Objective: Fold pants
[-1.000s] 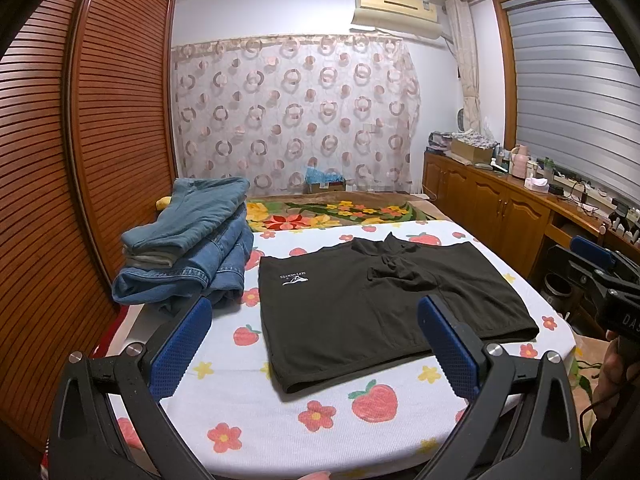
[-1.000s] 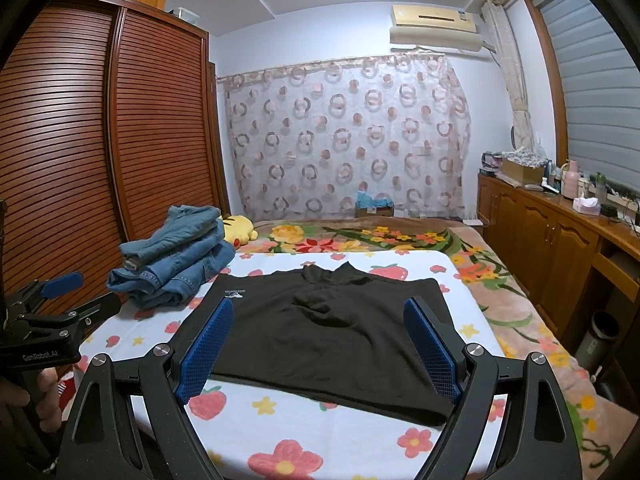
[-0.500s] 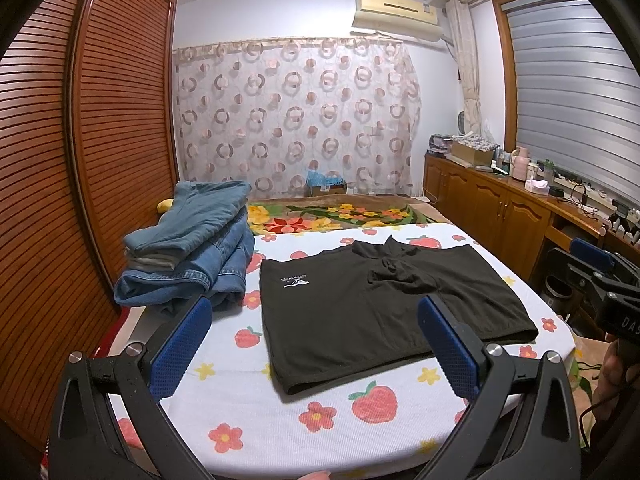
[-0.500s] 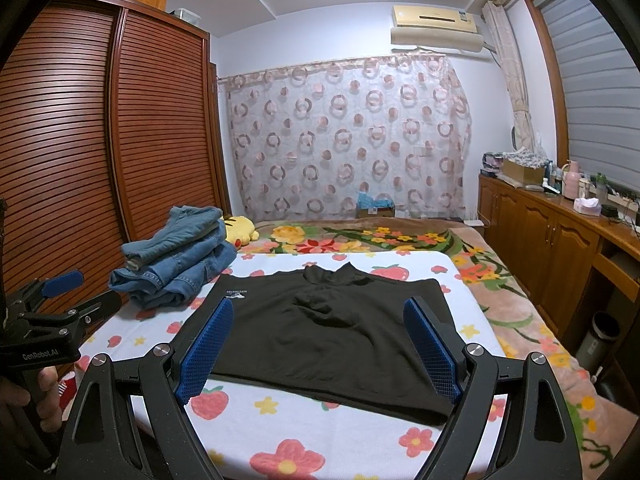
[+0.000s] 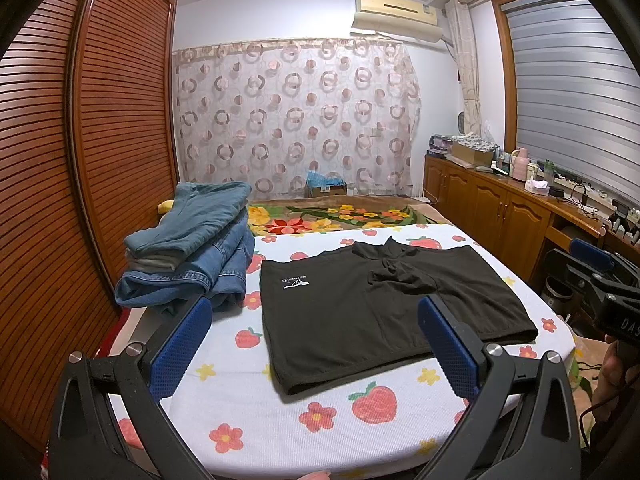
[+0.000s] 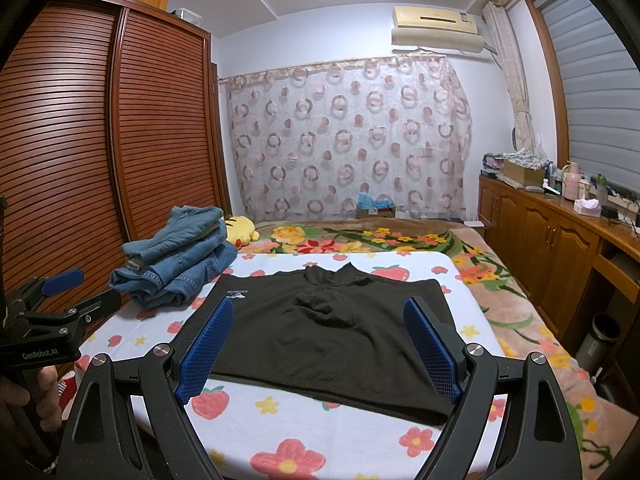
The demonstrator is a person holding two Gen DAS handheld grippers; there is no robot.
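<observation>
Black shorts [image 5: 384, 304]: I see the pants laid flat and spread on the strawberry-print sheet [image 5: 360, 404], waistband toward me, white logo at the far left corner, crotch bunched a little at the far middle.
Left gripper [image 5: 316, 344]: I hold it above the near edge of the bed, jaws wide apart, nothing between the blue pads; it touches no cloth.
Right gripper [image 6: 320, 352]: likewise wide apart and empty, hanging over the near hem of the shorts, with no contact that I can see.
Done so far: as I judge it, only the laying-out; no fold line shows in the fabric.
Left to do: every fold, by my reading; first one side brought over the other, then the length halved.
Denim pile [image 5: 192, 248]: folded jeans stacked at the left of the bed, just beside the shorts; I take these for finished pieces, though I cannot confirm it.
Far end: a floral blanket [image 6: 380, 236] lies beyond the sheet, well apart from the work.
</observation>
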